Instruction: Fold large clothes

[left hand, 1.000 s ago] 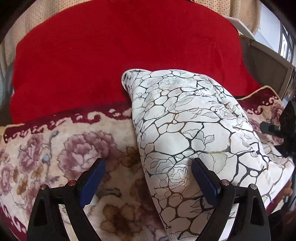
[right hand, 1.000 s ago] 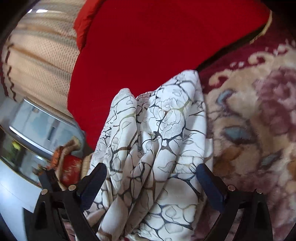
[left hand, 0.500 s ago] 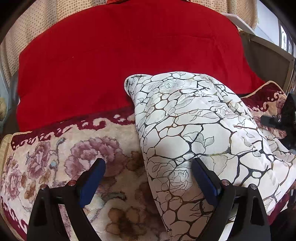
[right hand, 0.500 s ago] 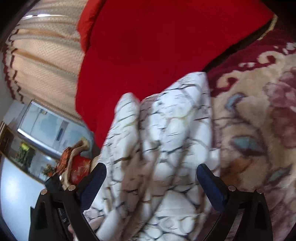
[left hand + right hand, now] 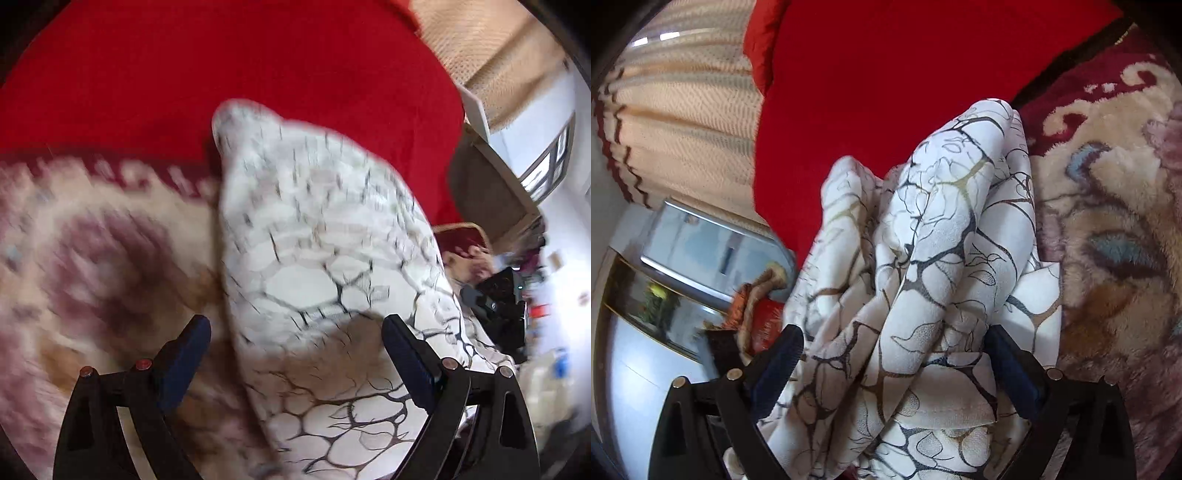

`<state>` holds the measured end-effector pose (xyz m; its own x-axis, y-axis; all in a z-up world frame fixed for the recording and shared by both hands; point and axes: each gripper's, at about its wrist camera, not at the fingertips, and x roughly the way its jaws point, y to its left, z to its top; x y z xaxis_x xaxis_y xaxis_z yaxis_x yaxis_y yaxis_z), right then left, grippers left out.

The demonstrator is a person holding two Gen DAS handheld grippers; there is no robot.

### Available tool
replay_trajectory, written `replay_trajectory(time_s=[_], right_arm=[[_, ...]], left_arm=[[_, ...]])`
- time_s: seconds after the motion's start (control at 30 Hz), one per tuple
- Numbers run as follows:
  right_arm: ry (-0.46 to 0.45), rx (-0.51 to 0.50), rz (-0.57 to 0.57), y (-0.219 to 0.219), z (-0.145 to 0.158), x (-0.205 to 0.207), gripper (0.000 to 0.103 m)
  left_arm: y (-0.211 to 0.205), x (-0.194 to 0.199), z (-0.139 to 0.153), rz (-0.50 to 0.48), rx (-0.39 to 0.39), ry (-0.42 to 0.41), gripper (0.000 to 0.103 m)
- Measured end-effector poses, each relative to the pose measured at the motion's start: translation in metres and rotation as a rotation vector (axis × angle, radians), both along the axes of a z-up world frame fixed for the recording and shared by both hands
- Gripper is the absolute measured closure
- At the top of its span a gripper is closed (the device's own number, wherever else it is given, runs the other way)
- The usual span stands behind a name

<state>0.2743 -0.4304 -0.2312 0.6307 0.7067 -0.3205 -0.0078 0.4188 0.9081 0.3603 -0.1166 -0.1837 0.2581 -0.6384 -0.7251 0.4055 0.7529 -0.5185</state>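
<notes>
My left tool gapes wide, gripping nothing; the white crackle-printed cloth lies on the floral plush blanket, bunched between my right tool's equally spread fingers (blurry feed). Closing now risks pinching several layers at once.

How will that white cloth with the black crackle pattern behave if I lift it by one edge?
The white patterned cloth will probably flop and drape: it already hangs in deep soft folds between the right gripper fingers. It looks thin, so likely light for its size. Its smooth surface may slide over the plush floral blanket.
</notes>
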Motion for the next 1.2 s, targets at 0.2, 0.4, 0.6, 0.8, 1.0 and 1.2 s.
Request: replay_trajectory(time_s=[0.2,0.4,0.6,0.8,1.0,1.2], right_arm=[[-0.031,-0.052,0.011,0.007,0.006,-0.006,0.000],[0.003,-0.162,0.002,0.023,-0.001,0.001,0.001],[0.007,-0.191,-0.018,0.035,0.014,0.003,0.035],[-0.029,-0.200,-0.030,0.038,0.033,-0.010,0.054],[-0.113,-0.221,-0.033,0.049,0.060,-0.023,0.056],[-0.243,-0.244,-0.029,0.063,0.089,-0.047,0.057]], left_arm=[[-0.010,0.008,-0.021,-0.016,-0.102,0.129,0.003],[-0.019,0.006,-0.029,-0.019,-0.119,0.148,0.001],[-0.029,-0.001,-0.020,0.024,-0.103,0.111,0.011],[-0.030,-0.011,0.000,0.046,-0.090,0.027,0.026],[-0.018,-0.021,0.023,0.049,-0.104,-0.047,0.028],[0.009,-0.043,0.056,0.078,-0.110,-0.147,0.028]])
